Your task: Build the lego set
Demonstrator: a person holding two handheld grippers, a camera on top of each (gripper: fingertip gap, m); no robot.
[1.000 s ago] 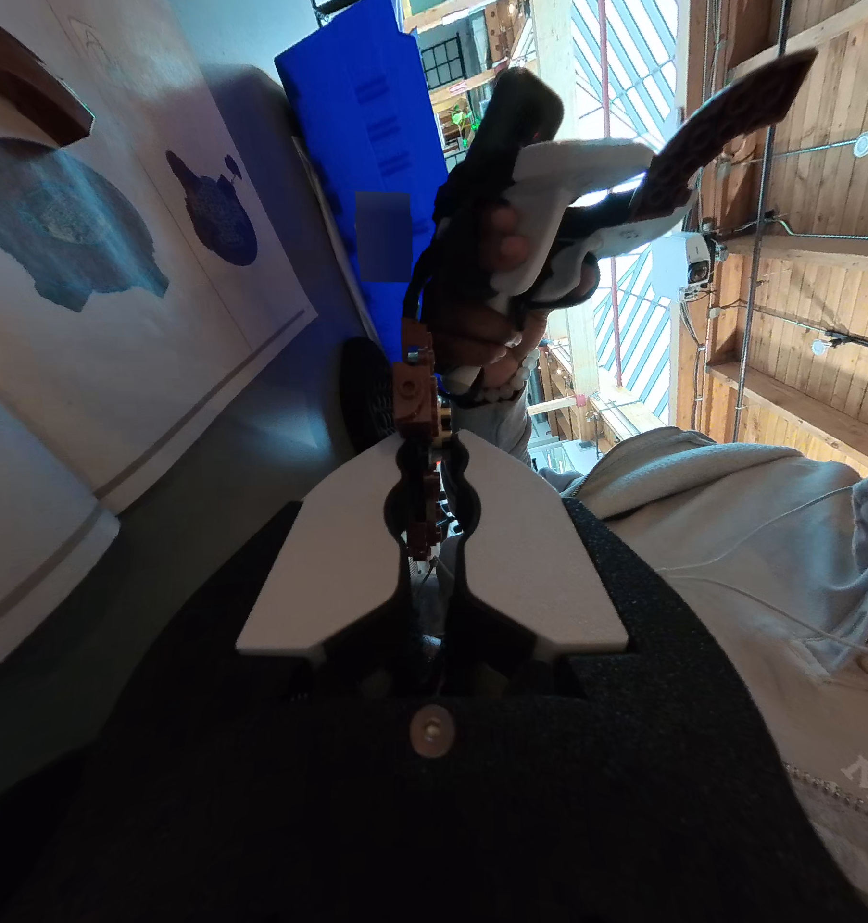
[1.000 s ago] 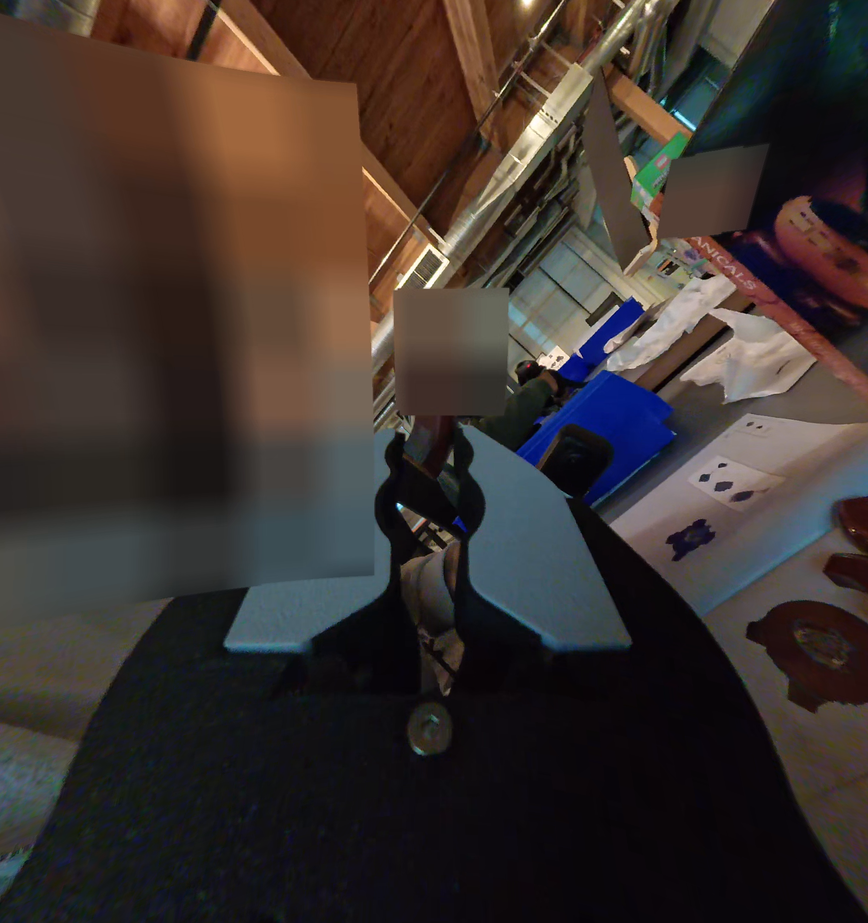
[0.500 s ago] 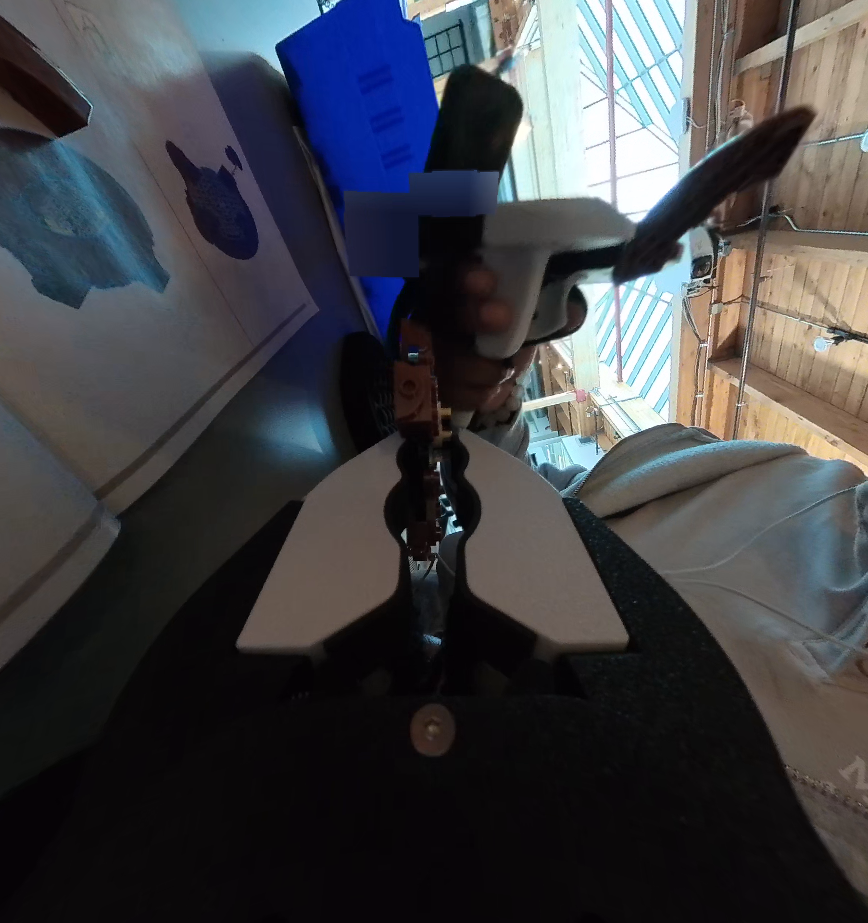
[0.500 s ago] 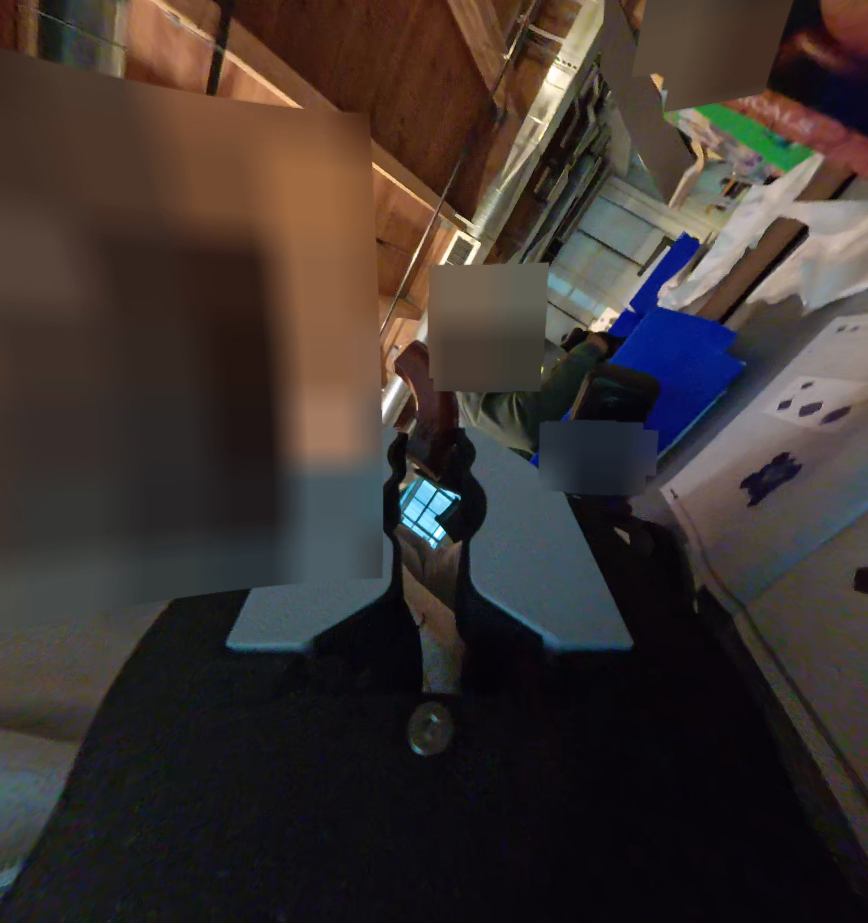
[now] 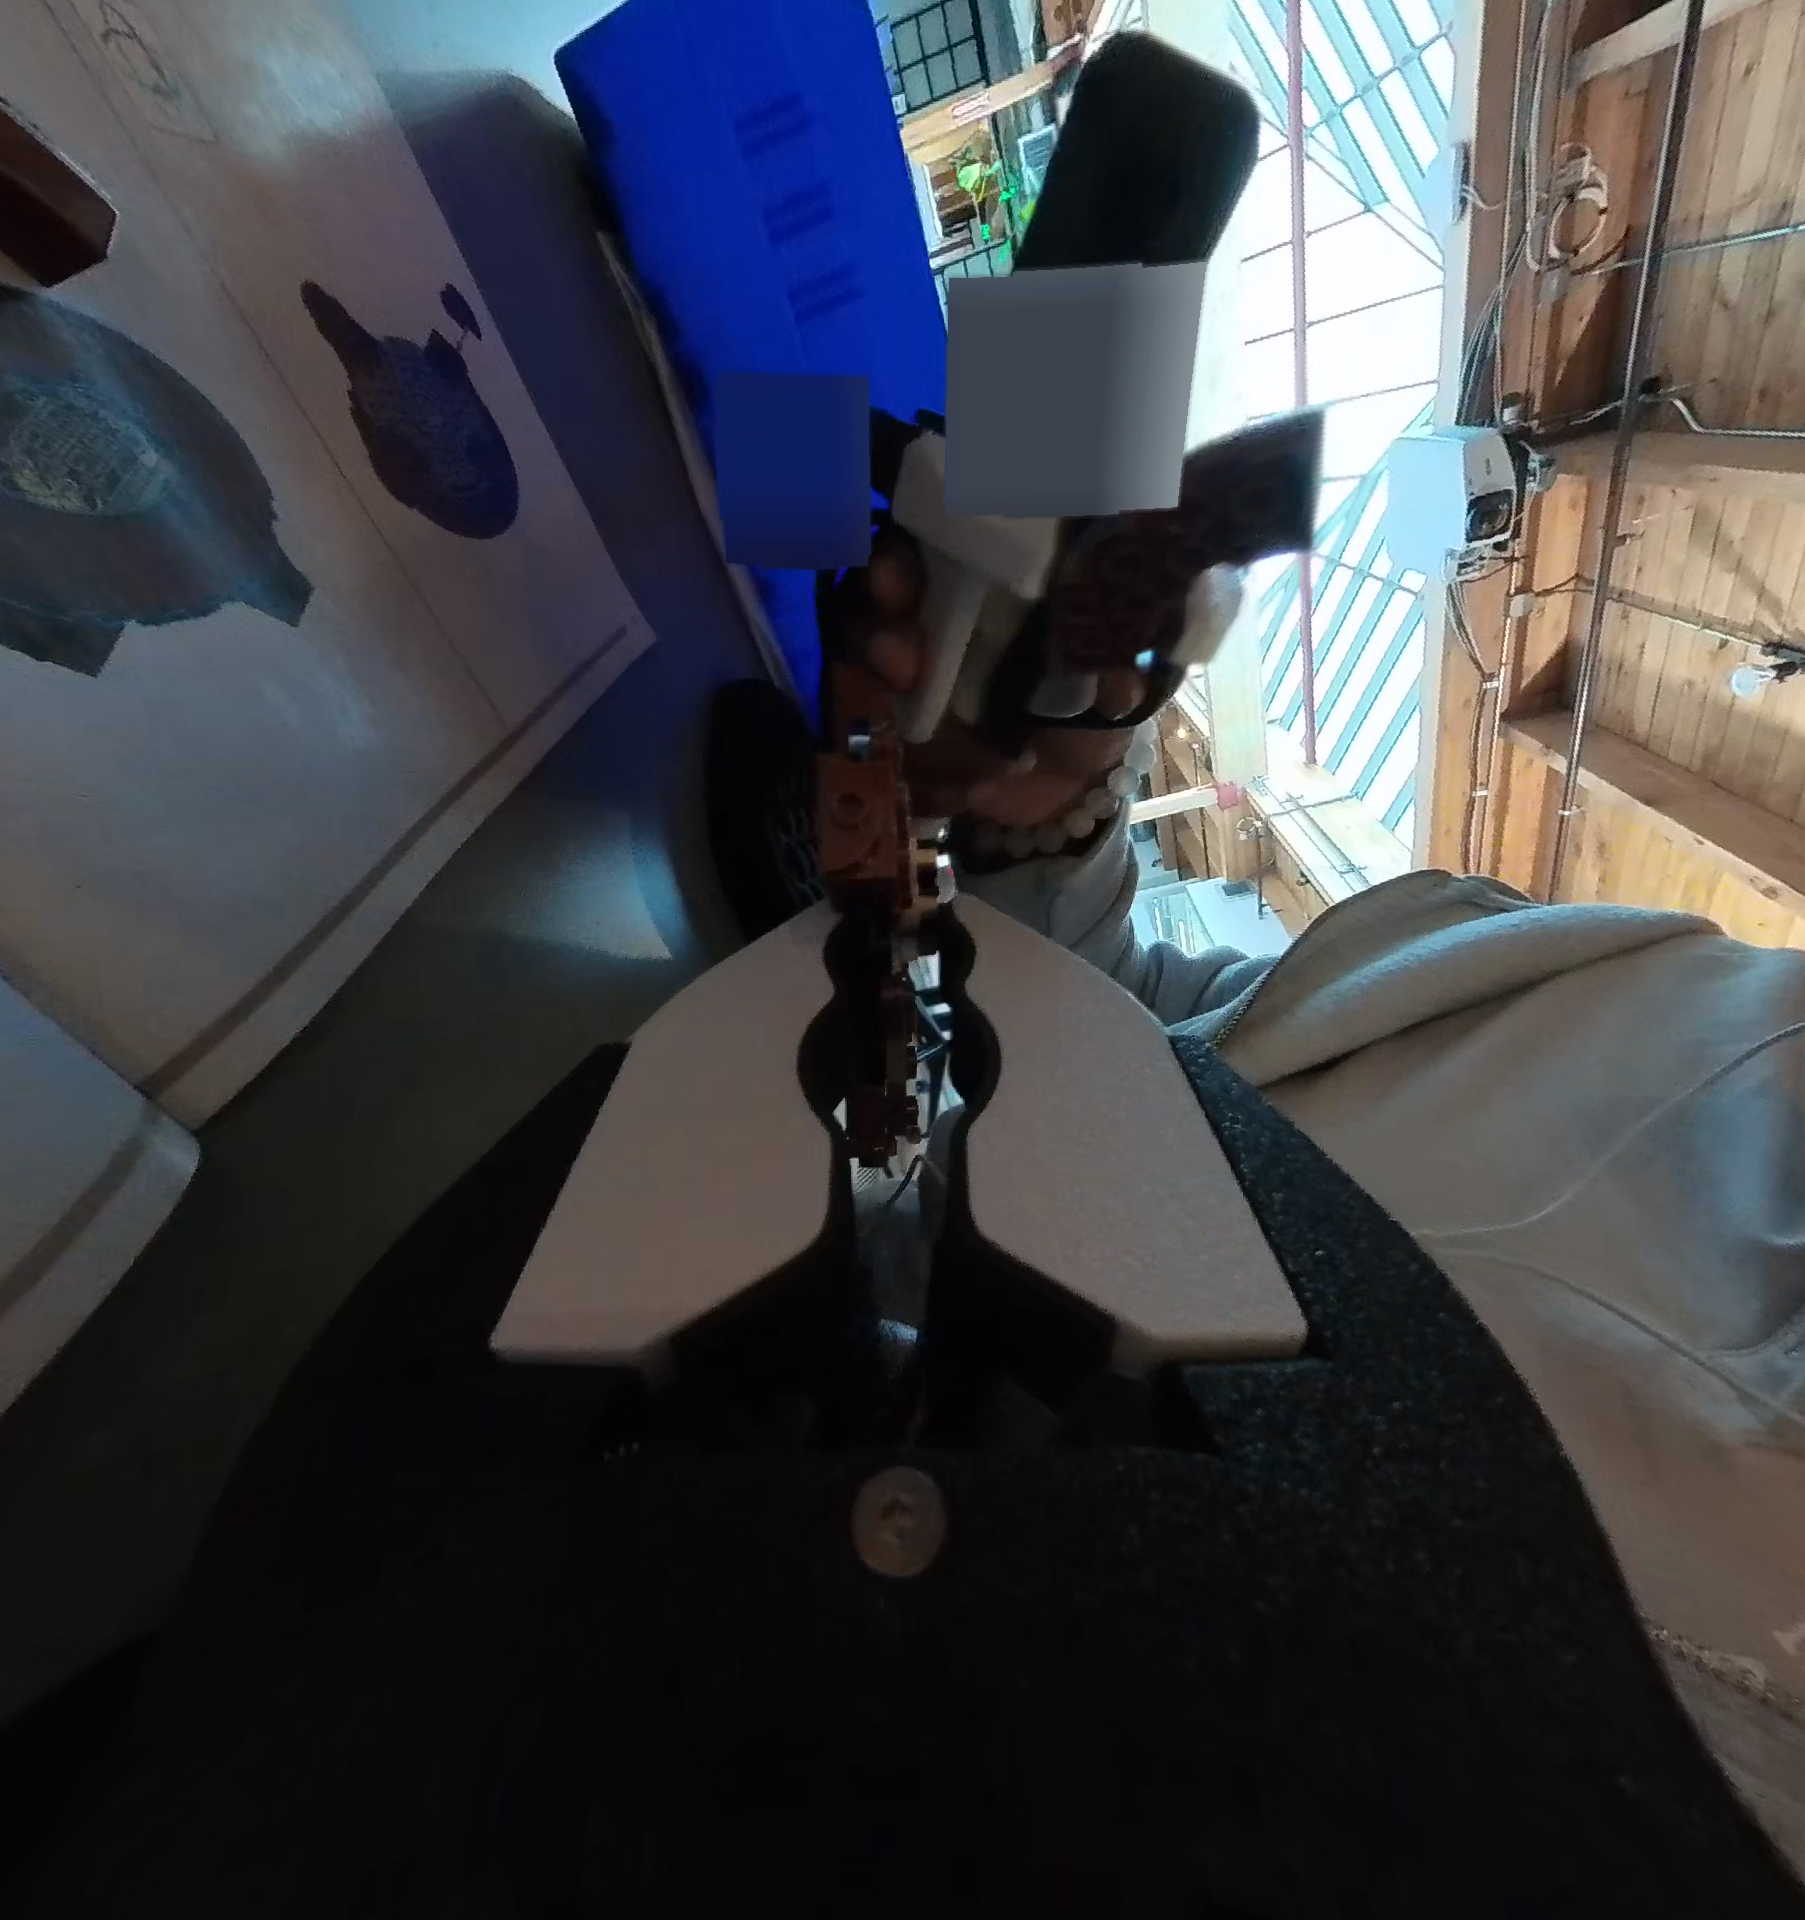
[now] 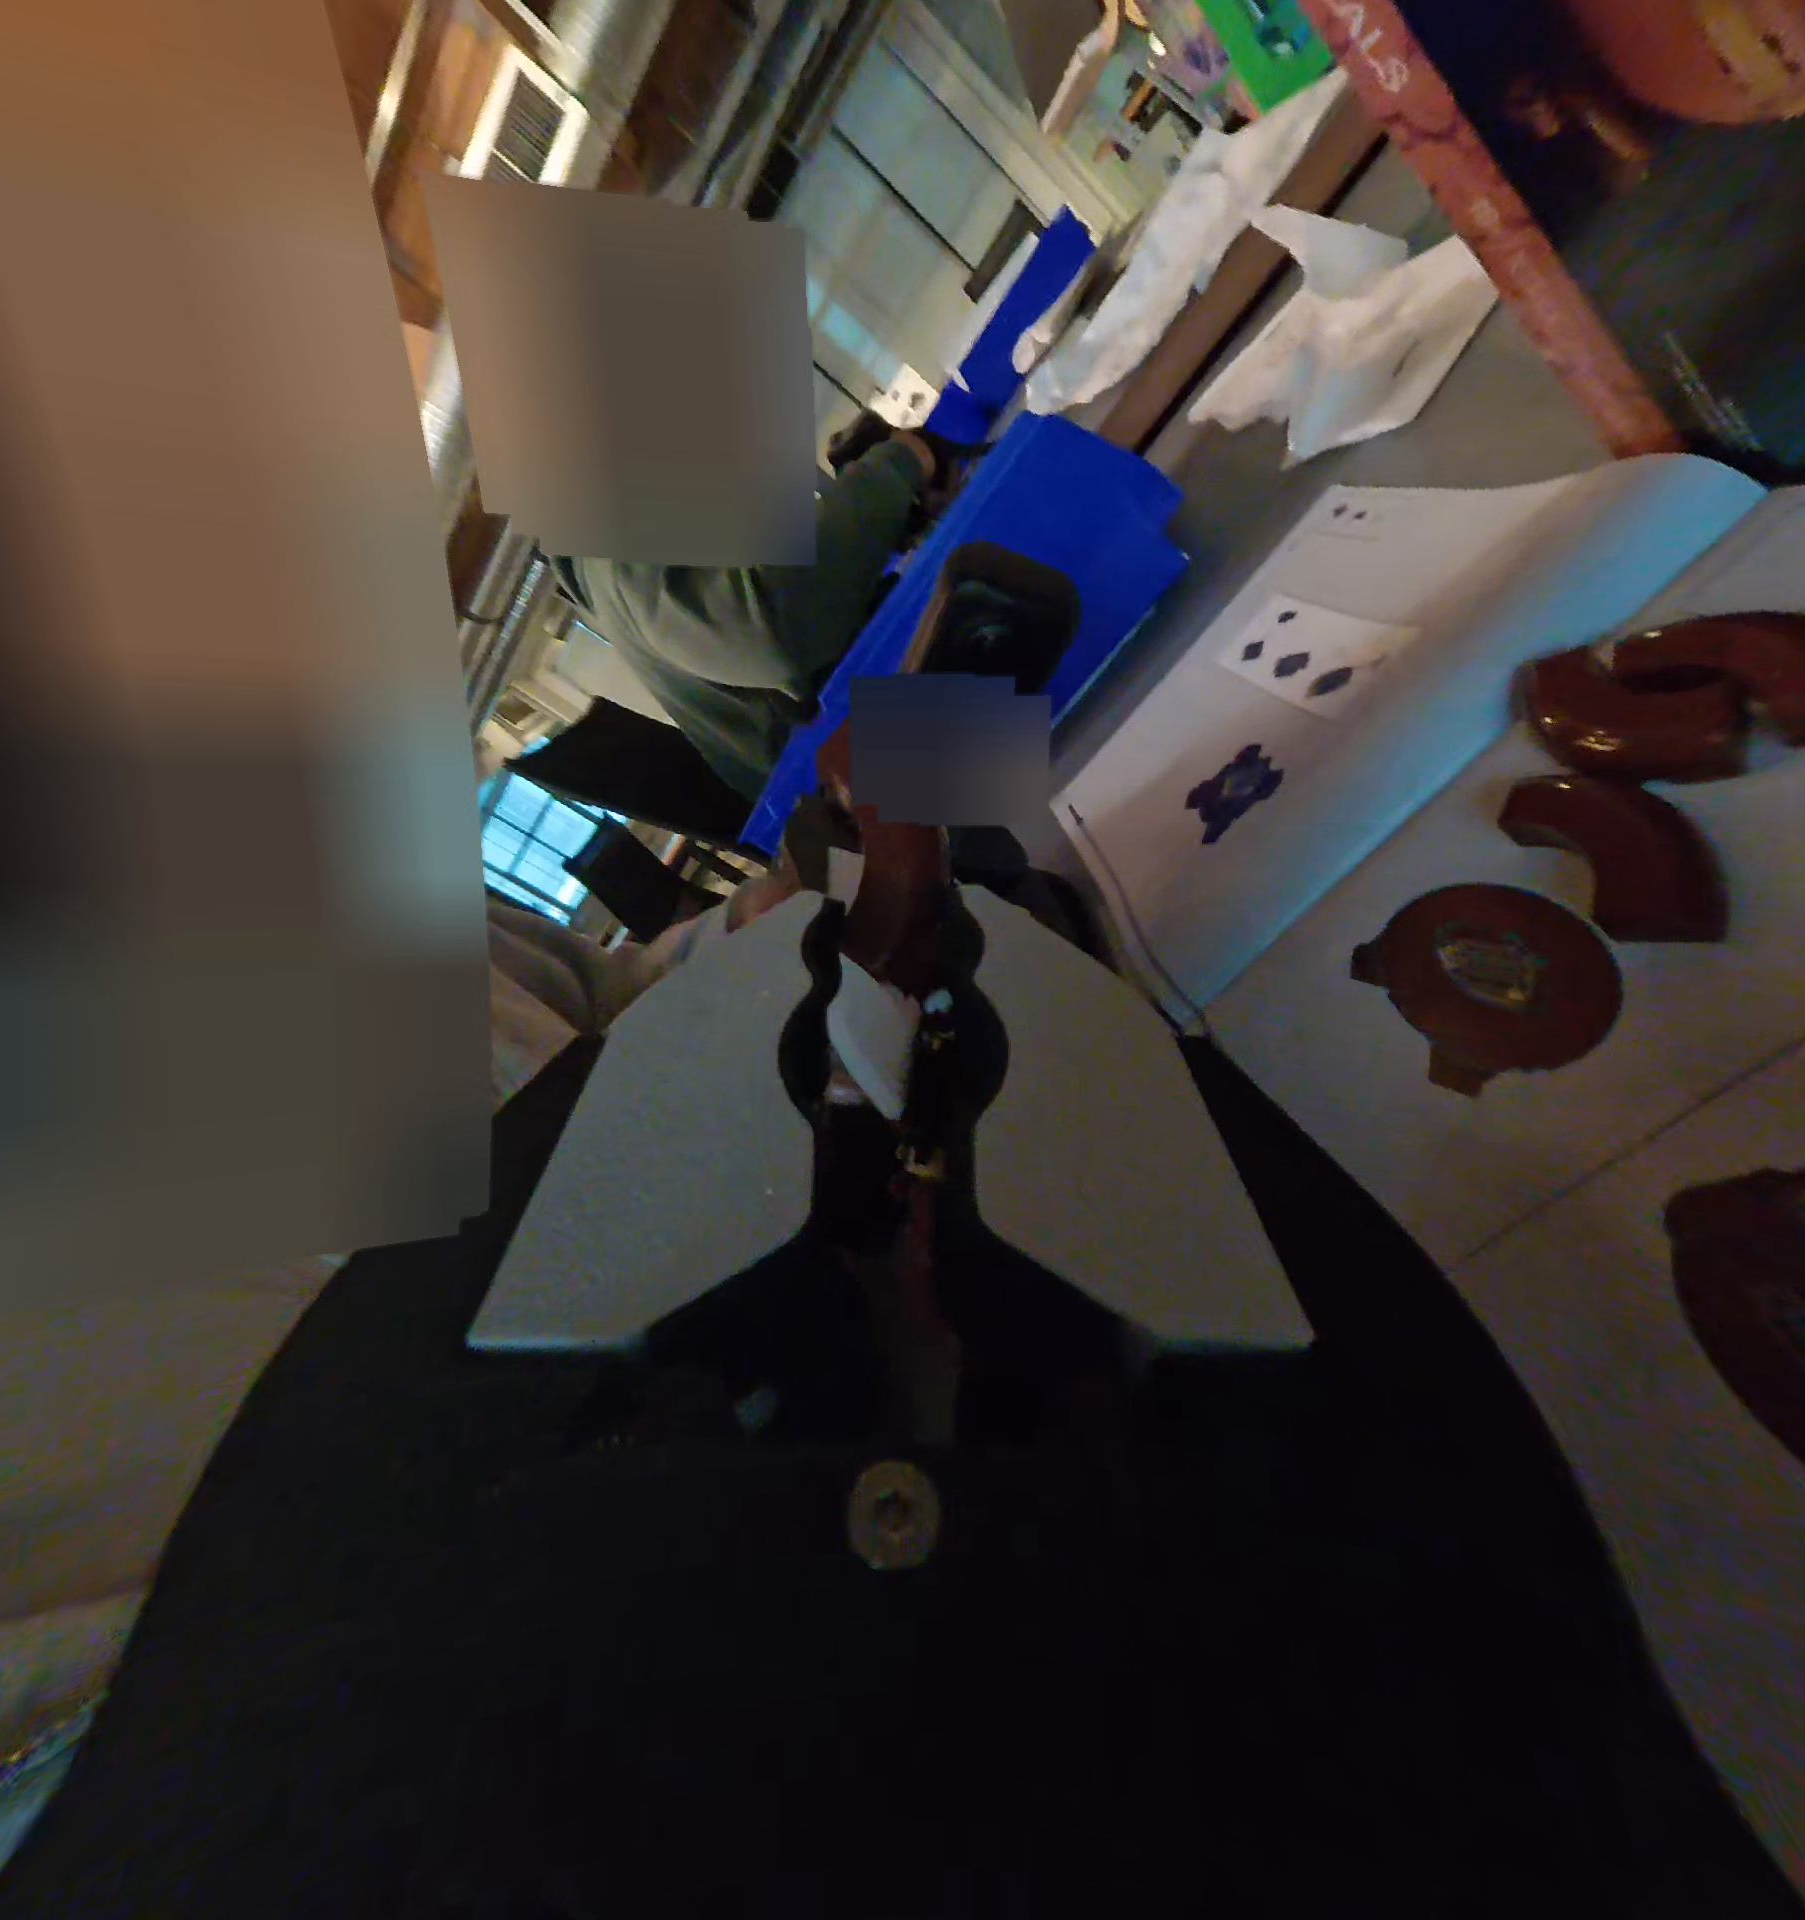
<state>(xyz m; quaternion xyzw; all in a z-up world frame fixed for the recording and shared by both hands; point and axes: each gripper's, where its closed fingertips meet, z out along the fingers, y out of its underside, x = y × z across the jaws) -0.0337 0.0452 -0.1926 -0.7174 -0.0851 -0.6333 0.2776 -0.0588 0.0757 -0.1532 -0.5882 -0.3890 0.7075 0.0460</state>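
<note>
In the left wrist view, the left hand-held gripper [image 5: 893, 914] is clenched on a thin brown block piece [image 5: 867, 831]. The piece is made of small brown toy bricks, with a little tan and white bit on one side. It is long and narrow. It sticks straight out past the fingertips, pointing away from the camera, and its back end runs down between the two white fingers [image 5: 711, 1122]. Just past it is the right hand-held gripper [image 5: 991, 582], gripped by a person's hand [image 5: 991, 769] with a bead bracelet. That gripper has a flat brown studded plate [image 5: 1178, 540] in it, tilted up to the right. A blue bin [image 5: 763, 208] and white paper sheets [image 5: 254, 499] with blue pictures lie on the bench [image 5: 482, 914] at the left.

In the right wrist view, the right hand-held gripper [image 6: 893, 935] is clenched on a brown piece [image 6: 903, 894] seen edge-on, running forward past the tips. Curved brown pieces [image 6: 1625, 696] and a round brown piece [image 6: 1490, 987] lie on the bench [image 6: 1345, 1143] at the right.
</note>
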